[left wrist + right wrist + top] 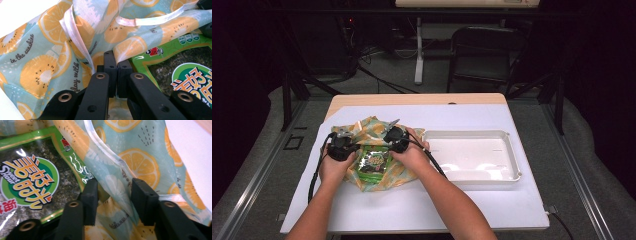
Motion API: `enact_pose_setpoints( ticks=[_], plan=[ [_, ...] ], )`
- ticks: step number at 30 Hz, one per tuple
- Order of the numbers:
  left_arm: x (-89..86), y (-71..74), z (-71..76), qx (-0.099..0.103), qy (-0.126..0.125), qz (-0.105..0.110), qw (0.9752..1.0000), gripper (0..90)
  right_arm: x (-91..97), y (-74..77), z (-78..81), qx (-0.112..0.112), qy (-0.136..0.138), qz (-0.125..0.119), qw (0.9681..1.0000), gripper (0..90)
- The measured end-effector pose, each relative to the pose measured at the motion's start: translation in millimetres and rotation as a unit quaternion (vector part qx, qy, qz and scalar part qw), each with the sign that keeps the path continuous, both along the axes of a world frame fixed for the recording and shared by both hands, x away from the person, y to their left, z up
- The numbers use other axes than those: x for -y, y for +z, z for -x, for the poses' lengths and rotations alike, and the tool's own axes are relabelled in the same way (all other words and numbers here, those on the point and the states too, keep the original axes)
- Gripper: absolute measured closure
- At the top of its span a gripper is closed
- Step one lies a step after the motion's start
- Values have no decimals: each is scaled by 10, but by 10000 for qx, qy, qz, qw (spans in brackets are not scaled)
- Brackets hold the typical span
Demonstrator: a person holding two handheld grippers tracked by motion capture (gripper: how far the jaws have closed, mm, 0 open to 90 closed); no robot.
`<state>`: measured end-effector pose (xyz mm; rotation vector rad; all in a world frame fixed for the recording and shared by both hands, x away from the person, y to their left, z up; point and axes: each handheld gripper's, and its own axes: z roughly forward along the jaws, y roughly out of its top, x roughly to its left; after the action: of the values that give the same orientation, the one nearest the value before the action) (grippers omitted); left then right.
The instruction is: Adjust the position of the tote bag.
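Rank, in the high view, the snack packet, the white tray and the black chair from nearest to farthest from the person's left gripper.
From the left gripper:
1. Snack packet, just to its right, inside the fruit-print bag.
2. White tray, on the table's right side.
3. Black chair, on the floor beyond the table.

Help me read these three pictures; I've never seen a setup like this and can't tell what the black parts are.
A person sits at a table with a hand-held two-jaw gripper in each hand. One camera looks down from above; the other two ride on the grippers, looking along their black jaws. On the table lie a citrus-print cloth bag, a green seaweed snack packet at its mouth, and a white tray. The left gripper is shut on the bag's edge. The right gripper has cloth between its jaws, not yet pinched.
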<state>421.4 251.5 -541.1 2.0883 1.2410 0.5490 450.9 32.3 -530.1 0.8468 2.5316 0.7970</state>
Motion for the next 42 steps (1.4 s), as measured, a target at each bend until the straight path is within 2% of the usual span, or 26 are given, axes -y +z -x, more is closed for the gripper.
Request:
enact_pose_setpoints(
  ticks=[6,10,15,19,22,27,30,33,36,38,39,40,42],
  plan=[
    [0,2,2,1,-3,7,10000,892,13,-1,-14,-231,35,-139,9996,729],
    [2,2,3,3,-7,12,10000,892,5,-3,-4,-271,57,-174,9995,817],
    [-16,10,2,33,-25,5,10000,891,-10,7,14,-190,95,-175,9996,886],
    [-24,24,6,28,-46,33,10000,889,-1,37,16,-140,114,-140,9997,897],
    [-18,32,9,61,-74,30,9999,886,3,71,30,88,66,-121,9999,900],
    [16,42,22,154,-83,-27,9998,872,-29,142,69,627,-20,227,9978,899],
    [28,43,25,182,-106,-101,9997,850,-53,145,61,813,-54,472,9956,896],
    [66,41,29,177,-154,-117,9997,855,-59,110,18,803,-45,658,9946,894],
    [114,39,34,192,-237,-224,9993,860,-46,28,-64,680,-116,816,9943,892],
    [141,23,37,214,-217,-254,9992,855,-33,-8,-103,596,-181,825,9946,891],
    [140,27,35,164,-256,-288,9991,851,-27,-31,-126,521,-215,759,9955,890],
    [143,17,35,215,-216,-272,9992,841,-23,-47,-141,461,-242,714,9961,890],
    [130,33,38,174,-223,-221,9994,818,-17,-76,-166,367,-287,626,9970,887]
  ],
)
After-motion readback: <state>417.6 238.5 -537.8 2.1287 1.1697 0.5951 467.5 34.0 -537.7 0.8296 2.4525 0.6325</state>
